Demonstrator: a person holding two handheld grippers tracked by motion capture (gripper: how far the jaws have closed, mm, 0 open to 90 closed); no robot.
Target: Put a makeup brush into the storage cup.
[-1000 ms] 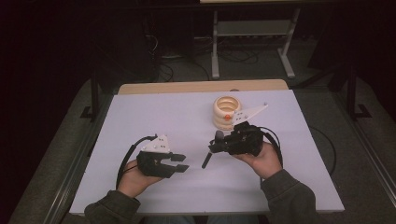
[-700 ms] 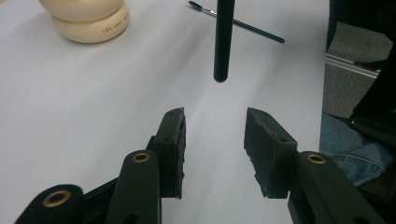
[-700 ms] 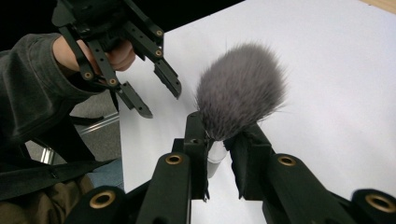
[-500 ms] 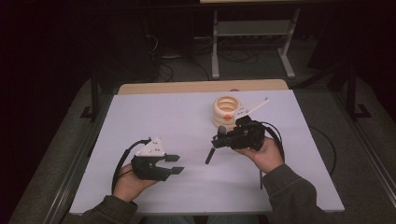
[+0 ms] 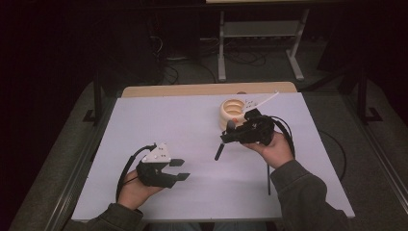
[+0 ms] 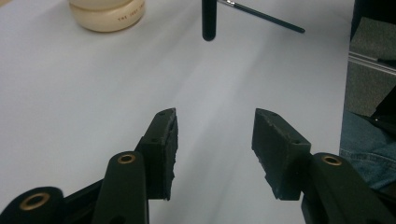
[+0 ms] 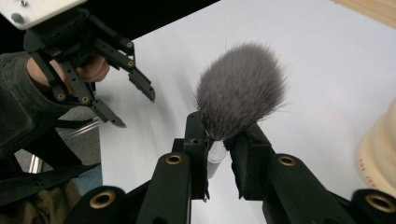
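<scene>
My right gripper [image 5: 230,134] [image 7: 219,140] is shut on a makeup brush just below its fluffy grey bristles [image 7: 240,88]. The brush's black handle [image 5: 219,151] [image 6: 208,21] hangs down and to the left above the white table. A cream ring-shaped holder [image 5: 233,110] [image 6: 107,14] [image 7: 380,154] stands just beyond the right gripper. My left gripper [image 5: 179,169] [image 6: 215,126] is held low near the table's front left, open, with nothing between its jaws. It appears from the side in the right gripper view [image 7: 93,60].
A thin dark brush [image 5: 268,178] [image 6: 266,18] lies on the white table [image 5: 192,125] to the right of the right hand. A wooden strip [image 5: 192,90] runs along the far edge. A metal stand and cables [image 5: 260,43] sit on the dark floor beyond.
My right gripper has carried the brush a little farther from the person, closer to the cream holder. The left gripper has barely moved.
</scene>
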